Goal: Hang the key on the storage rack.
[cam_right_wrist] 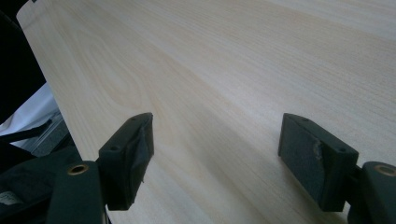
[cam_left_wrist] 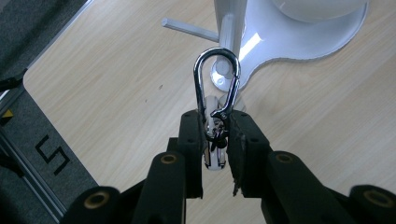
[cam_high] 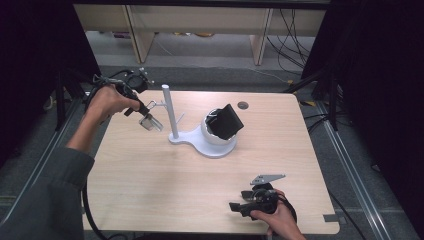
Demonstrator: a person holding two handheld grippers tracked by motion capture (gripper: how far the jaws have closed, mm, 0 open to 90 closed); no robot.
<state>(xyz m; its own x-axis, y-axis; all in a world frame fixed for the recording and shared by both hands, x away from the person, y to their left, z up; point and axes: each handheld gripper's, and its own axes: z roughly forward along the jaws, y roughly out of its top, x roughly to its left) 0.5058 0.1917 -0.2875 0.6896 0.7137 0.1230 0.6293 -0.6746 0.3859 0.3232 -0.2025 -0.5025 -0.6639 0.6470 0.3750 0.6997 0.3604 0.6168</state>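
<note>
Right gripper: nearest the camera, jaws wide apart and empty, resting low over the pale wooden worktop.
Left gripper: clamped on the lower end of a shiny silver metal carabiner.
Carabiner position: held above the worktop, just beside the white stand's upright post and its thin side peg.
Risk: narrow grip may let the carabiner pivot or slip.
Cause: knocking the post or missing the peg.

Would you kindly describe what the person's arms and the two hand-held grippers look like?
Both hand-held grippers are black with two blocky jaws and brass-coloured rivets. The left hand-held gripper trails a black cable; its arm wears a grey-green sleeve. The right hand-held gripper has worn pad edges and, in the high view, carries a grey three-cornered plate.
</note>
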